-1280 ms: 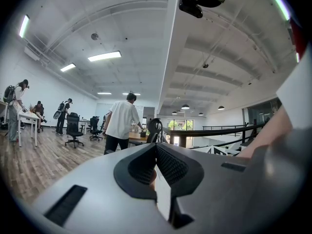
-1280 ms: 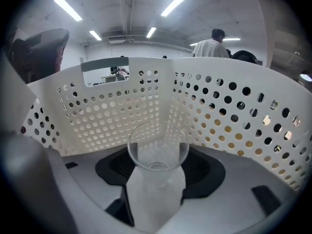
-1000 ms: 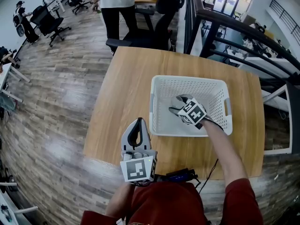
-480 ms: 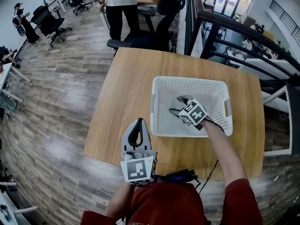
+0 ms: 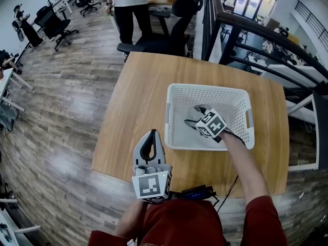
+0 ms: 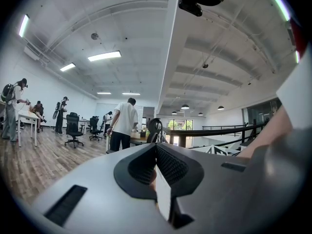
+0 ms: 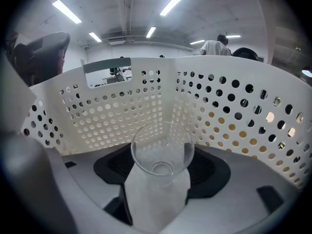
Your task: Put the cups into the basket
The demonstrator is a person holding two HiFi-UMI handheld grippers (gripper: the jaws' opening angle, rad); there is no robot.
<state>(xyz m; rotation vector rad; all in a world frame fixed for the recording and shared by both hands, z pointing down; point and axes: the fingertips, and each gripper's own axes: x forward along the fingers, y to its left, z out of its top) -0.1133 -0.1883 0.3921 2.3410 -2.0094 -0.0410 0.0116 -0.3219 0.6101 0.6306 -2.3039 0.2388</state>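
A clear glass cup (image 7: 162, 152) sits between the pads of my right gripper (image 7: 162, 172), its mouth tilted toward the camera. The jaws are opening, though the pads still look to be touching the glass. This gripper (image 5: 191, 118) is lowered inside the white perforated basket (image 5: 207, 87), whose walls (image 7: 112, 111) rise close ahead. The head view does not show the cup, which is hidden under the gripper. My left gripper (image 5: 150, 138) hovers at the table's near edge, left of the basket. It is shut (image 6: 157, 167) with nothing in it.
The basket stands on a wooden table (image 5: 138, 96). A black office chair (image 5: 169, 29) and a standing person (image 5: 128, 4) are at the far edge. A dark railing (image 5: 266, 35) runs along the right. A black cable (image 5: 228, 188) lies near the front edge.
Both grippers stay where they were. The person beyond the table has shifted slightly.
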